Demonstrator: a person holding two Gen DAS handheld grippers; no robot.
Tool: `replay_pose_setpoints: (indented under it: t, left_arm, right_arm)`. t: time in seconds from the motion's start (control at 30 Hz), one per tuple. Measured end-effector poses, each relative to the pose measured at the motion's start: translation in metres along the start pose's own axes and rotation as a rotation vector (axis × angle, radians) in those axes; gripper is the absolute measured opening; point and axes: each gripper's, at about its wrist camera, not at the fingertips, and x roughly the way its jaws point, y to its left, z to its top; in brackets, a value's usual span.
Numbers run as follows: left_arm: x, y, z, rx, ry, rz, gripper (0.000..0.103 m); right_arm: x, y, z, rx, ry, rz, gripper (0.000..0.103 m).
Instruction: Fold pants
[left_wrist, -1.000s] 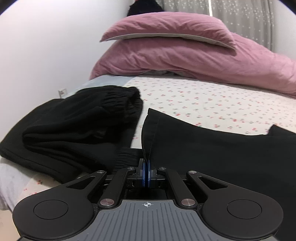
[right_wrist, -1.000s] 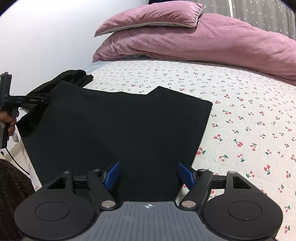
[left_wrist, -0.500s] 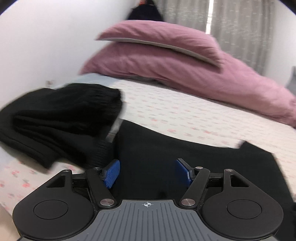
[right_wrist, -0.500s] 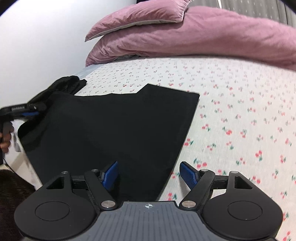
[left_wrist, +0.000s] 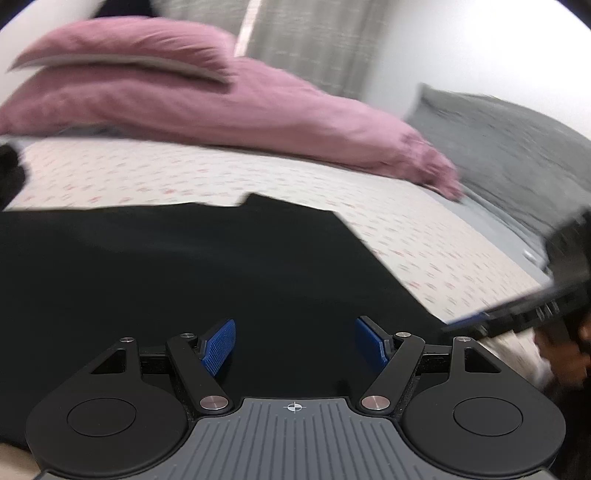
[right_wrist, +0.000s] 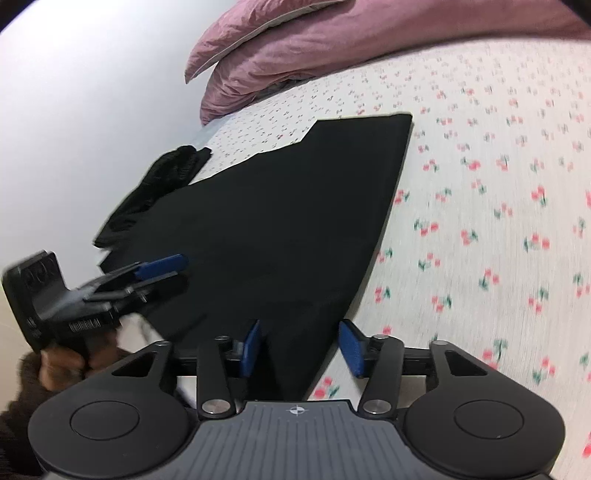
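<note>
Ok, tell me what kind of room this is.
Most likely a bedroom. The black pants lie on a bed with a cherry-print sheet, pink pillows and a duvet are heaped at its head, and a grey curtain hangs behind.

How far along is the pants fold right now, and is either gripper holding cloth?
Done: the black pants already lie flat in a folded slab on the cherry-print sheet.
In hand: the left gripper is open over the cloth after just opening. The right gripper has just been closing around the near corner, pads not yet pressing.
Left: probably another fold.
</note>
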Motion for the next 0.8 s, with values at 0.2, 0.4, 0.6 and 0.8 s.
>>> replay_pose_setpoints:
  t: [0.2, 0.4, 0.6, 0.8]
  left_arm:
    - [-0.003, -0.033, -0.010, 0.155, -0.039, -0.121, 0.073]
    - [0.005, -0.064, -0.021, 0.260, -0.003, -0.191, 0.073]
    - [0.000, -0.087, -0.028, 0.392, -0.059, -0.250, 0.073]
    - [0.016, -0.113, -0.040, 0.470, -0.054, -0.122, 0.071]
  right_arm:
    - [-0.005, -0.004, -0.009, 0.043, 0.039, 0.095, 0.027]
    - [-0.016, -0.004, -0.002, 0.101, -0.014, 0.202, 0.012]
    - [-0.016, 0.001, 0.010, 0.120, -0.036, 0.265, 0.012]
    - [-0.012, -0.001, 0.020, 0.159, -0.036, 0.321, 0.016]
